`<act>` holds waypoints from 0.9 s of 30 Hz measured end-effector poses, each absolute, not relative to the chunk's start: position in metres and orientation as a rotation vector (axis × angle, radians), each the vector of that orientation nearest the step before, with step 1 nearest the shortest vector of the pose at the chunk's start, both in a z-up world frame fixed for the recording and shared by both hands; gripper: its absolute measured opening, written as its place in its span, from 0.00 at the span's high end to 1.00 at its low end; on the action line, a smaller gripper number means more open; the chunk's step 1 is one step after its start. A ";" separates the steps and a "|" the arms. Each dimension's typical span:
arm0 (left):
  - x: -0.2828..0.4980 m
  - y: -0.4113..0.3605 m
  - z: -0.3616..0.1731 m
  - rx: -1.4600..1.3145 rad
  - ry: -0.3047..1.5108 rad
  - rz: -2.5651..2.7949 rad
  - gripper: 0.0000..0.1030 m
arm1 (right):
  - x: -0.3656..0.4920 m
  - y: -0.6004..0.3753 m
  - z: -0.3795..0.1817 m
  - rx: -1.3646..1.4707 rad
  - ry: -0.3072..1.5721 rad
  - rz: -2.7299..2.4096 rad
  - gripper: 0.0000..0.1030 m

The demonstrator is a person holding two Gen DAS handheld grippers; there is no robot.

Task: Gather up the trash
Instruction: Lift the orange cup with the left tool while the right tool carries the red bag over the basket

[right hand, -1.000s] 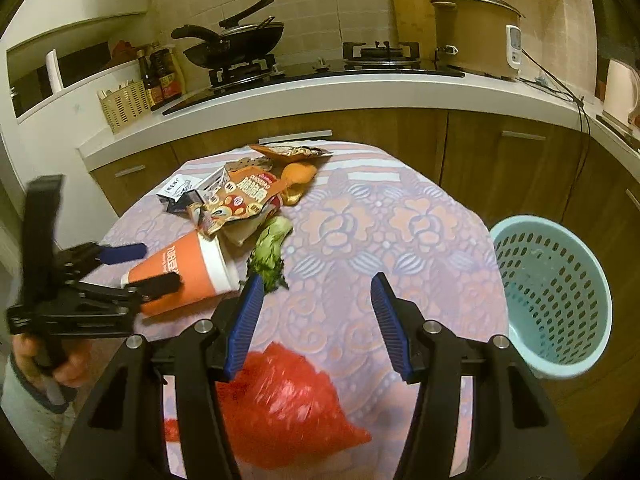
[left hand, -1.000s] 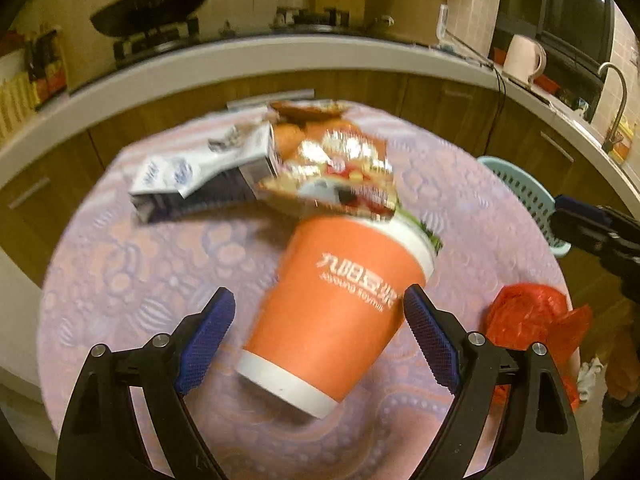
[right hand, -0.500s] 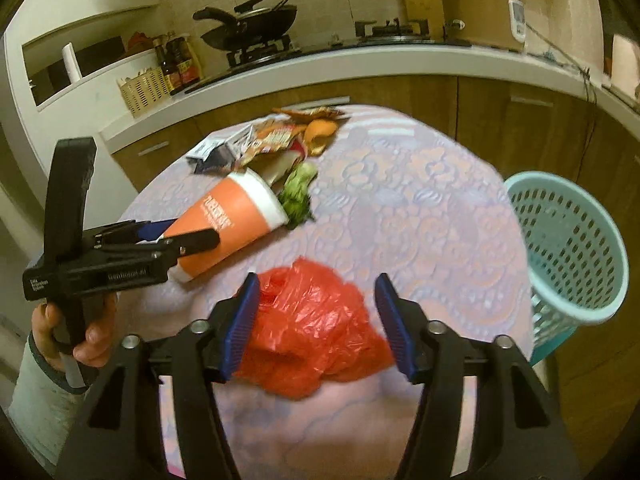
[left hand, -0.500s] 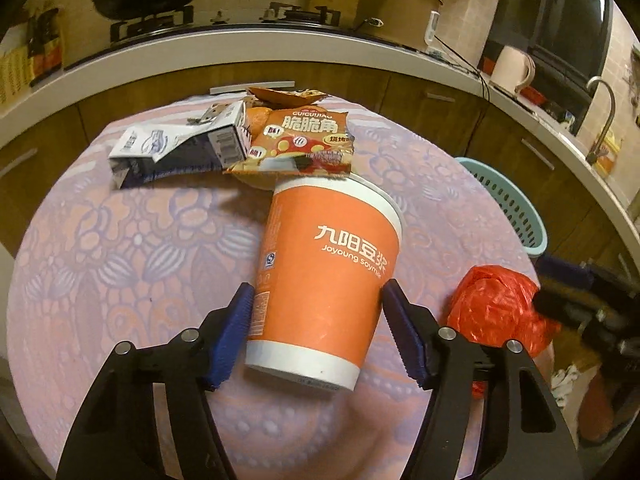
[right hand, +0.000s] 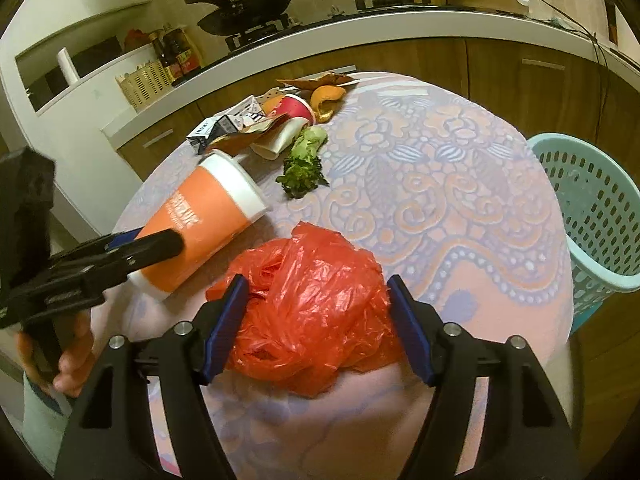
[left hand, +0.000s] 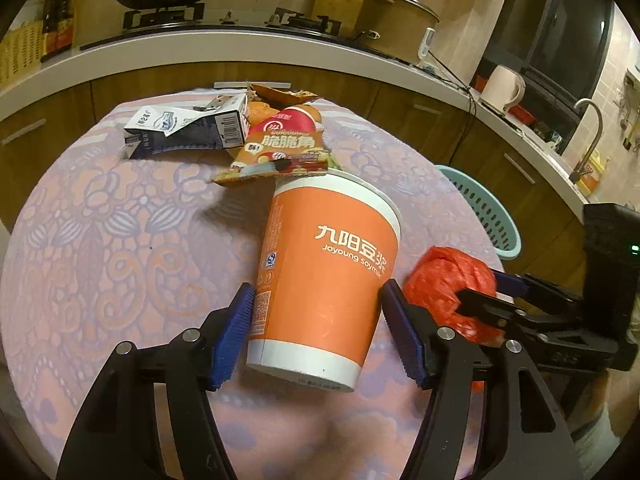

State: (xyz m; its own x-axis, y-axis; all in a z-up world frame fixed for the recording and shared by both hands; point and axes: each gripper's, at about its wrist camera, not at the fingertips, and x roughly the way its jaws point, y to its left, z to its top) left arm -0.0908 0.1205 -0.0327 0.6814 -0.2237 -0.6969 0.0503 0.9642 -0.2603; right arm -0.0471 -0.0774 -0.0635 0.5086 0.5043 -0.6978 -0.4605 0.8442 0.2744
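Observation:
An orange soymilk paper cup (left hand: 324, 276) lies on its side on the round table; it also shows in the right wrist view (right hand: 204, 220). My left gripper (left hand: 318, 330) is shut on the cup near its base. A crumpled red plastic bag (right hand: 312, 312) lies at the table's near edge, also in the left wrist view (left hand: 448, 284). My right gripper (right hand: 318, 326) is open around the bag, its pads at both sides. Farther back lie a snack wrapper (left hand: 280, 152), a milk carton (left hand: 184, 130), orange peel (right hand: 326, 98) and a green vegetable scrap (right hand: 304, 164).
A light blue plastic basket (right hand: 592, 216) stands on the floor to the right of the table (right hand: 460, 184). A kitchen counter with a wok, a pot and a kettle (left hand: 502, 90) curves behind the table.
My left gripper closed on the orange cup and tipped it more upright. My right gripper moved forward and down until its jaws came around the red bag.

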 end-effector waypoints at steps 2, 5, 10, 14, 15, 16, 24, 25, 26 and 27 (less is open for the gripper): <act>-0.095 0.121 -0.033 -0.267 0.814 -0.173 0.39 | -0.046 -0.077 -0.065 0.064 0.861 0.578 0.28; -0.100 0.127 -0.027 -0.319 0.797 -0.196 0.39 | -0.043 -0.078 -0.065 0.074 0.872 0.580 0.28; -0.108 0.137 -0.002 -0.399 0.726 -0.235 0.39 | -0.042 -0.073 -0.064 0.072 0.893 0.613 0.28; -0.108 0.134 0.011 -0.408 0.703 -0.246 0.39 | -0.045 -0.069 -0.060 0.053 0.880 0.634 0.50; -0.107 0.132 0.014 -0.406 0.699 -0.246 0.39 | -0.046 -0.069 -0.059 0.045 0.876 0.630 0.57; -0.104 0.130 0.016 -0.402 0.696 -0.244 0.39 | -0.048 -0.069 -0.056 0.031 0.866 0.630 0.64; -0.083 0.108 0.043 -0.365 0.653 -0.261 0.39 | -0.052 -0.094 -0.021 0.020 0.744 0.568 0.73; -0.080 0.104 0.046 -0.356 0.651 -0.262 0.39 | -0.049 -0.100 -0.015 0.020 0.728 0.550 0.73; -0.075 0.097 0.050 -0.345 0.650 -0.266 0.39 | -0.046 -0.104 -0.011 0.021 0.717 0.538 0.73; -0.071 0.093 0.052 -0.340 0.649 -0.271 0.39 | -0.043 -0.111 -0.005 0.026 0.702 0.521 0.73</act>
State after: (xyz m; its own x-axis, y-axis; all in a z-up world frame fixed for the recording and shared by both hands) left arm -0.0712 0.0930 0.0515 0.7647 -0.3495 -0.5414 0.1398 0.9101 -0.3901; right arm -0.0427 -0.1114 -0.0052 0.6416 0.4660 -0.6092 -0.4487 0.8723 0.1946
